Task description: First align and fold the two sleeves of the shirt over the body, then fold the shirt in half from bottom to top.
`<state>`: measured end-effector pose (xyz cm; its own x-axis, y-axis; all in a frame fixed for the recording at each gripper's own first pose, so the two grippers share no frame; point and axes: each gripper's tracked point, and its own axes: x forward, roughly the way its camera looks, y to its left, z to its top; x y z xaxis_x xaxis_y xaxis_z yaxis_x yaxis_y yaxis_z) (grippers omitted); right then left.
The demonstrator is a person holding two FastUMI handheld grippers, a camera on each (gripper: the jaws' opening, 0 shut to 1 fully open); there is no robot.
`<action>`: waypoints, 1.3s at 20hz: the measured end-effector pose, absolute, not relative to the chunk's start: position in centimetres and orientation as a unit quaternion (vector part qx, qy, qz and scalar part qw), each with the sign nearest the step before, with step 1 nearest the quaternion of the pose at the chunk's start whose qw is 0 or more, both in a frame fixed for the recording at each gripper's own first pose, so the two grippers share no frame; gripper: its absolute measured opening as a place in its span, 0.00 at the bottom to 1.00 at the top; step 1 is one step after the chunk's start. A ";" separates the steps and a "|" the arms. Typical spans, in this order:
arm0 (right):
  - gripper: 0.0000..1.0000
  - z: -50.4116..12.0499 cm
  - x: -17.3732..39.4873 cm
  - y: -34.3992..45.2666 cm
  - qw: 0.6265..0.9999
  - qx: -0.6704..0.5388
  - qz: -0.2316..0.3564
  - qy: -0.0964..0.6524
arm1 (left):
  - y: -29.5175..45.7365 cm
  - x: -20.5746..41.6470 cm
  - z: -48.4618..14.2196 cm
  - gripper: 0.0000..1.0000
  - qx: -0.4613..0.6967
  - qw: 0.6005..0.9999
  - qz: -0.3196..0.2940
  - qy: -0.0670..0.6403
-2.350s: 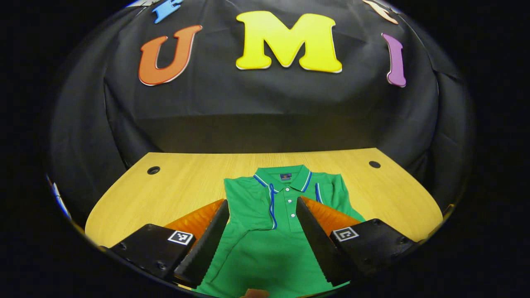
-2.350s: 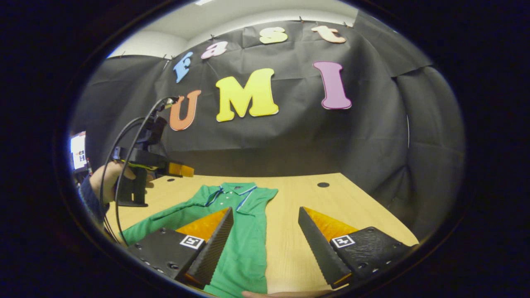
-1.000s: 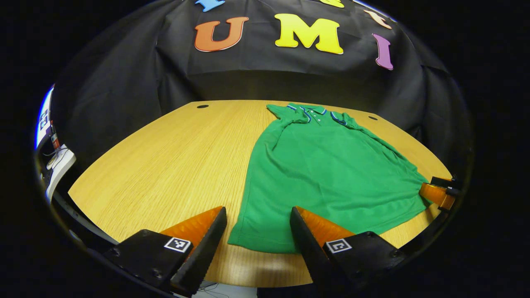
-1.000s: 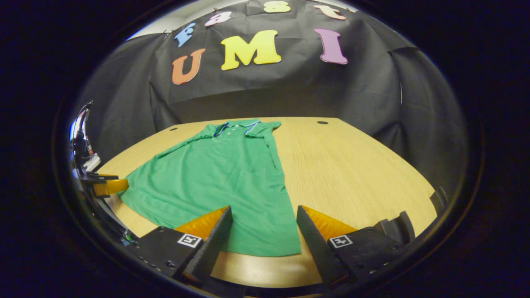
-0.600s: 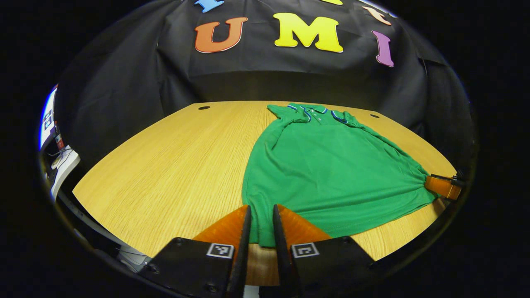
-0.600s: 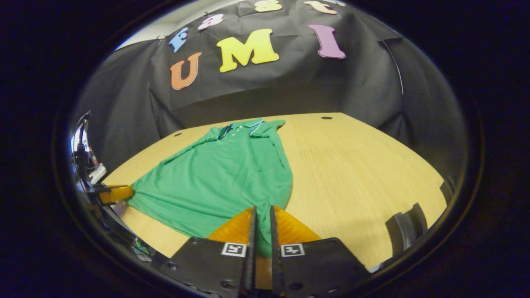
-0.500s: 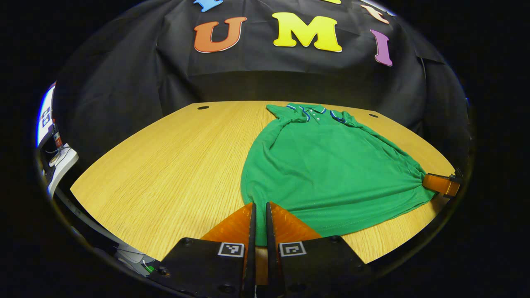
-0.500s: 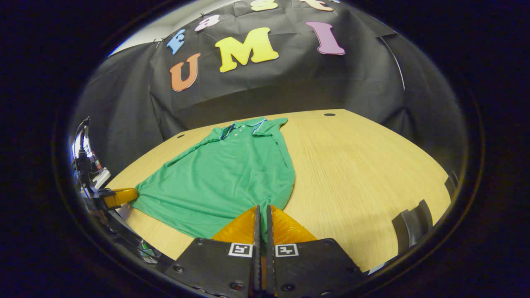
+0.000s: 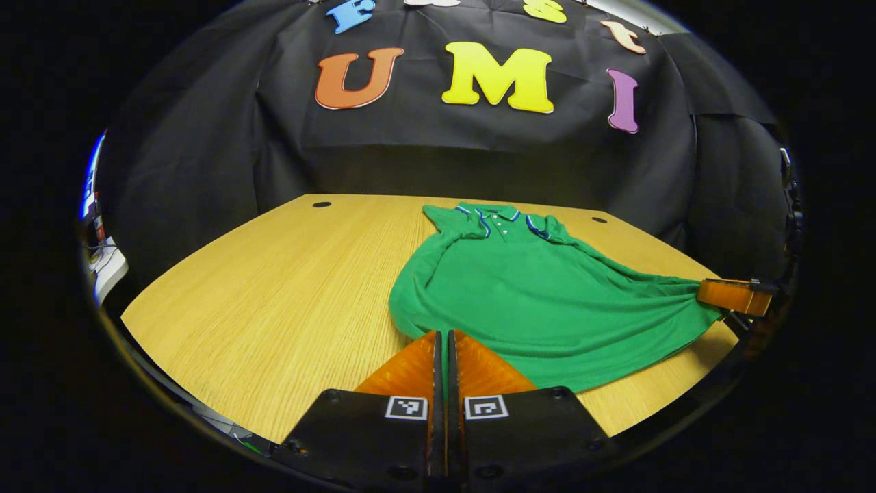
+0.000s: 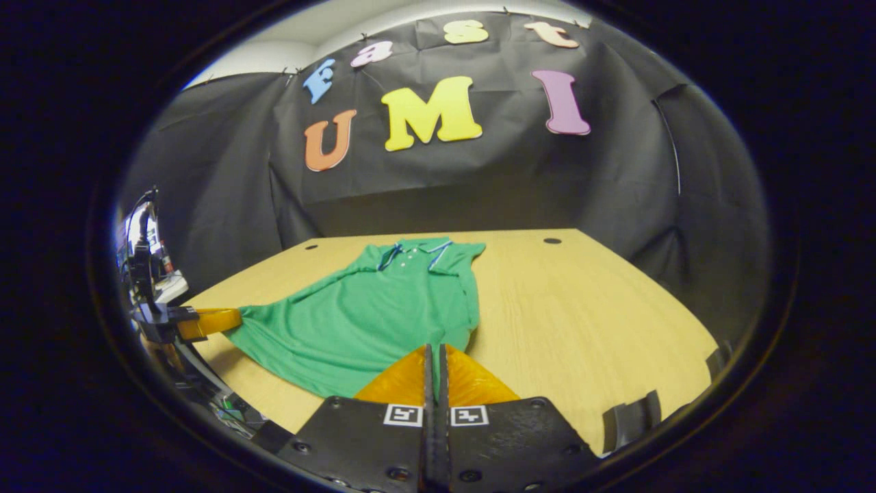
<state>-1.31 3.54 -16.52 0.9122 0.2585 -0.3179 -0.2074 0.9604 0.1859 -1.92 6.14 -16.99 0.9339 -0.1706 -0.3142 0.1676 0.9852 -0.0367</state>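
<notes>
plainly, in the left gripper view the left tongs [image 9: 442,342], bottom centre, pinch a hem corner of the soft green polo shirt [image 9: 540,301], which lies mid-frame on the wooden desk [image 9: 274,287]. light and limp, it'll sag, so corners are best.

in the right gripper view the right tongs [image 10: 433,356] pinch the other corner; the pinched edge is hidden.

Colours: shirt, table, wall.

The shirt [image 9: 540,294] is plain green; its collar [image 9: 498,211] and placket carry blue and white stripe trim, with small white buttons. The table [image 9: 287,287] beneath the shirt is light yellow-tan wood grain with dark round holes. The wall [image 9: 205,157] behind the table is black cloth.
</notes>
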 end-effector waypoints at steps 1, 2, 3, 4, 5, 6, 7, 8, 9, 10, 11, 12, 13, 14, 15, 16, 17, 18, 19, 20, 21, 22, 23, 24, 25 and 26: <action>0.00 -15.7 -1.0 3.2 0.978 0.069 0.116 0.161 | 6.3 -1.7 -16.1 0.07 0.002 0.985 -0.084 0.153; 0.00 -14.9 -0.8 3.2 0.979 0.063 0.115 0.153 | 6.2 -1.3 -15.1 0.07 0.009 0.986 -0.085 0.142; 0.02 -14.5 -0.4 3.2 0.980 0.058 0.116 0.148 | 6.0 -0.9 -14.2 0.07 0.012 0.987 -0.087 0.132; 0.00 -14.0 -0.1 3.3 0.981 0.055 0.119 0.145 | 5.8 -0.6 -13.6 0.07 0.011 0.988 -0.087 0.125; 0.00 -13.5 0.4 3.4 0.981 0.054 0.122 0.141 | 5.7 -0.1 -12.9 0.07 0.008 0.989 -0.089 0.119; 0.02 -12.8 1.0 3.5 0.982 0.052 0.123 0.136 | 5.5 0.4 -12.1 0.07 0.005 0.990 -0.090 0.112; 0.02 -12.2 1.9 3.4 0.983 0.050 0.121 0.130 | 5.4 1.2 -11.3 0.07 0.005 0.991 -0.089 0.104; 0.02 -11.6 2.9 3.3 0.984 0.048 0.119 0.126 | 5.4 2.2 -10.5 0.07 0.005 0.991 -0.088 0.098; 0.00 -11.0 3.9 3.3 0.984 0.049 0.118 0.122 | 5.4 3.2 -9.8 0.07 0.006 0.992 -0.087 0.093; 0.00 -10.3 5.1 3.3 0.985 0.054 0.117 0.118 | 5.4 4.2 -8.9 0.07 0.004 0.992 -0.086 0.088; 0.02 -9.5 6.3 3.3 0.985 0.058 0.116 0.113 | 5.2 5.4 -8.1 0.07 0.003 0.992 -0.088 0.085; 0.00 -8.6 7.9 3.2 0.986 0.058 0.112 0.106 | 5.0 6.7 -7.3 0.07 0.005 0.993 -0.090 0.080; 0.02 -7.8 9.5 2.9 0.988 0.057 0.102 0.100 | 5.0 8.2 -6.4 0.07 0.009 0.994 -0.087 0.073; 0.00 -7.0 11.3 2.5 0.990 0.054 0.092 0.094 | 5.0 9.7 -5.7 0.07 0.014 0.994 -0.086 0.067; 0.00 -6.1 13.0 2.7 0.991 0.055 0.089 0.089 | 4.9 11.4 -4.9 0.07 0.016 0.994 -0.086 0.061; 0.00 -5.4 14.8 2.8 0.991 0.056 0.087 0.087 | 4.6 13.0 -4.3 0.07 0.018 0.994 -0.088 0.055; 0.00 -4.9 16.7 3.1 0.991 0.056 0.086 0.084 | 4.4 15.0 -3.9 0.07 0.019 0.995 -0.089 0.052; 0.00 -4.4 18.8 3.3 0.992 0.057 0.083 0.082 | 4.1 17.0 -3.6 0.07 0.022 0.995 -0.090 0.049; 0.00 -4.2 20.8 3.6 0.992 0.055 0.082 0.082 | 3.9 19.0 -3.4 0.07 0.024 0.995 -0.088 0.050; 0.00 -3.9 22.9 4.0 0.992 0.055 0.083 0.077 | 3.7 20.9 -3.2 0.07 0.024 0.994 -0.091 0.048; 0.00 -3.9 25.2 4.3 0.992 0.054 0.080 0.075 | 3.4 22.8 -2.9 0.07 0.022 0.994 -0.096 0.047; 0.00 -4.1 27.5 4.4 0.993 0.049 0.074 0.072 | 3.3 24.8 -2.9 0.07 0.020 0.994 -0.096 0.047; 0.00 -4.5 29.7 4.6 0.994 0.043 0.068 0.074 | 3.3 26.9 -3.2 0.07 0.016 0.994 -0.095 0.051; 0.00 -4.9 31.7 4.8 0.994 0.040 0.063 0.079 | 3.0 28.8 -4.1 0.07 0.011 0.993 -0.100 0.064; 0.00 -5.3 33.7 5.1 0.994 0.043 0.061 0.085 | 3.2 30.6 -5.0 0.07 0.004 0.992 -0.095 0.078; 0.00 -5.9 35.4 5.4 0.993 0.044 0.059 0.093 | 3.2 32.4 -5.6 0.07 -0.002 0.991 -0.094 0.090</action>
<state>35.40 5.42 -5.86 0.9756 0.1254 -0.1804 -0.1089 0.9891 0.0988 32.39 3.23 -5.56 0.9662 -0.1862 -0.1785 0.1853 0.9824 -0.0217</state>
